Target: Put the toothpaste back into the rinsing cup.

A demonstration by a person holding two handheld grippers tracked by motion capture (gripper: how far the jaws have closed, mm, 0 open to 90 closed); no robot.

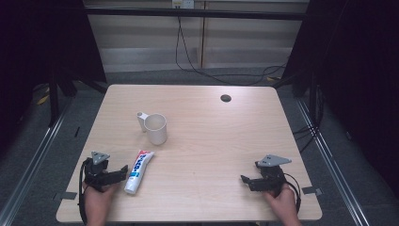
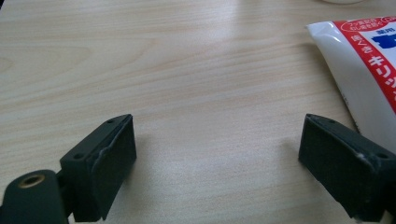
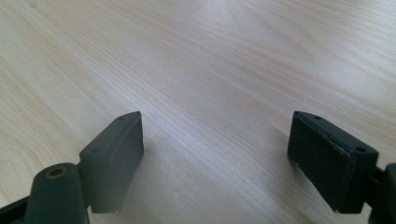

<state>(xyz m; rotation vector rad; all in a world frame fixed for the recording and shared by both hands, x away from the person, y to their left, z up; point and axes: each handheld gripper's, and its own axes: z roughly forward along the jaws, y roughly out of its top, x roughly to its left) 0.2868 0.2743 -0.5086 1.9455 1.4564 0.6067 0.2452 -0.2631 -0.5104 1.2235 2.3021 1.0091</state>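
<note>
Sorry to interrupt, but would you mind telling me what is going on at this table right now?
A person sits at a wooden table holding a gripper in each hand. Both are open and hold nothing. The left gripper rests beside a toothpaste tube lying flat near the front edge; the right gripper sits over bare wood on the other side. A white mug stands upright farther back, untouched.

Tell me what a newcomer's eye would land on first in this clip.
Probably the white mug standing upright left of the table's middle, then the toothpaste tube lying nearer the person. The left gripper sits beside the tube with jaws open; the right gripper rests open over bare wood.
</note>
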